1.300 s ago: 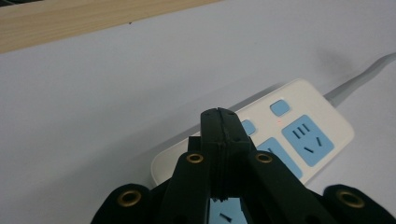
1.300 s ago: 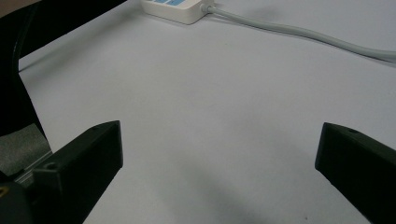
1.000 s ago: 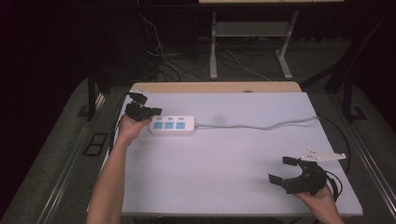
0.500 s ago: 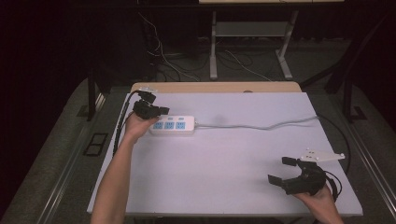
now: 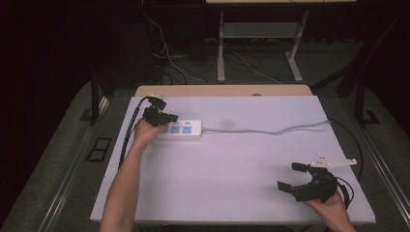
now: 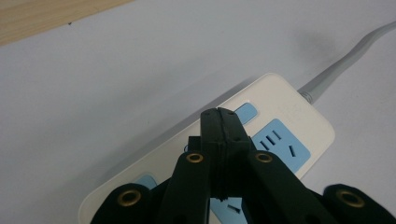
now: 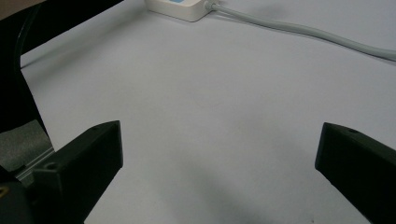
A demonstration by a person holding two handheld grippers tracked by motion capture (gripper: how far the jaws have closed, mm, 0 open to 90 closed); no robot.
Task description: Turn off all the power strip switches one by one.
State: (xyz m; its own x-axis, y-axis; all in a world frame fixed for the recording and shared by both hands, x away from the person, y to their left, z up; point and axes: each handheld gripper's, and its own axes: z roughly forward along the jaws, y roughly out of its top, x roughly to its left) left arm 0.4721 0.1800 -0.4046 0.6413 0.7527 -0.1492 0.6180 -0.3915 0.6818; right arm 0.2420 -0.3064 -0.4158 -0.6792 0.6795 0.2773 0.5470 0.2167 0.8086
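Note:
A white power strip (image 5: 183, 129) with blue sockets lies at the back left of the white table (image 5: 232, 164). Its grey cable (image 5: 275, 130) runs off to the right. My left gripper (image 5: 169, 117) is shut and points down over the left part of the strip. In the left gripper view the two jaws (image 6: 223, 116) press together just above the strip (image 6: 285, 116), between its blue sockets. Nothing shows between them. My right gripper (image 5: 290, 177) rests open near the front right corner, with bare table between its jaws (image 7: 219, 140).
A wooden strip (image 5: 222, 90) borders the table's far edge. The left gripper's black cable (image 5: 126, 137) hangs along the left table edge. Wires and table legs (image 5: 220, 43) lie on the dark floor behind. The strip's end (image 7: 180, 9) and cable (image 7: 303, 32) show far ahead of the right gripper.
My left gripper has moved right from the strip's left end to above its sockets. The right gripper has stayed in place, open.

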